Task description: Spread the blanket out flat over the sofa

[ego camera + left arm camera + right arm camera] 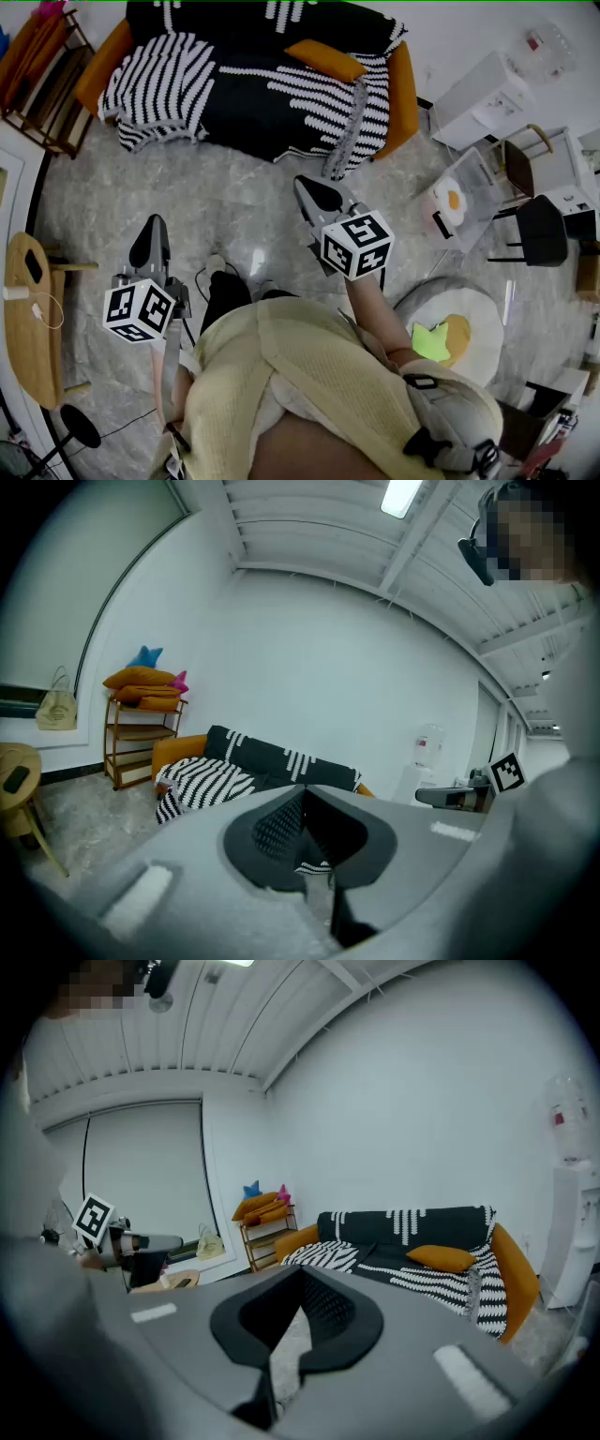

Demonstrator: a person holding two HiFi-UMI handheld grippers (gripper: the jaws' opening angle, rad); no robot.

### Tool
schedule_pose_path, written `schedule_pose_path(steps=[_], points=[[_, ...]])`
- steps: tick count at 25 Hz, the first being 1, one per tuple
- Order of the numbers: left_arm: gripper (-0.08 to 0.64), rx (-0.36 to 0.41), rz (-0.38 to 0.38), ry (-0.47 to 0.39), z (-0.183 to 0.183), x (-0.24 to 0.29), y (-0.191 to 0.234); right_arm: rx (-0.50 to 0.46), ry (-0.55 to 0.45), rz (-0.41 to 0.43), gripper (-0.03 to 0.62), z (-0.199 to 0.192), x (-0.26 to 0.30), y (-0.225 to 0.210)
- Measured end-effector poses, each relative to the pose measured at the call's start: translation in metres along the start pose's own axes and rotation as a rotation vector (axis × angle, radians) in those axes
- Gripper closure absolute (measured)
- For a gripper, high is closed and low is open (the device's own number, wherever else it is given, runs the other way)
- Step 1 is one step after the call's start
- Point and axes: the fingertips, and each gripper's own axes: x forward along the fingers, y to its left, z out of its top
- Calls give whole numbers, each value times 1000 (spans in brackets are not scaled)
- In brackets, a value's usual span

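Both grippers are well apart from the orange sofa [403, 89], so this looks like the approach step. The black-and-white striped knitted blanket [253, 94] drapes over its seat and backrest, bunched at the left end, with an orange cushion [325, 58] lying on it. The next move probably calls for reaching that bunched end, opening, and gripping an edge. The left gripper [153, 225] and right gripper [309, 187] have their jaws pressed together, holding and touching nothing.

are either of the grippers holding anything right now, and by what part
Nothing is held. The left gripper and right gripper are both shut and empty, apart from the blanket, which lies on the sofa.
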Motion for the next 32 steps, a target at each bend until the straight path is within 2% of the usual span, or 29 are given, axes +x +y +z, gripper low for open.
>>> schedule_pose_path(steps=[5, 13, 18, 23, 28, 32], points=[[558, 14, -15, 3, -3, 8, 0, 33, -36, 8, 588, 2, -1, -2], [558, 15, 5, 18, -6, 9, -1, 72, -36, 14, 588, -4, 6, -5], [558, -19, 47, 43, -19, 7, 22, 74, 8, 19, 588, -17, 26, 1], [558, 11, 32, 27, -15, 48, 45, 92, -48, -27, 586, -6, 54, -14], [557, 45, -18, 51, -1, 104, 58, 93, -13, -20, 552, 2, 99, -25], [558, 25, -52, 79, 4, 145, 82, 92, 3, -32, 535, 15, 142, -32]])
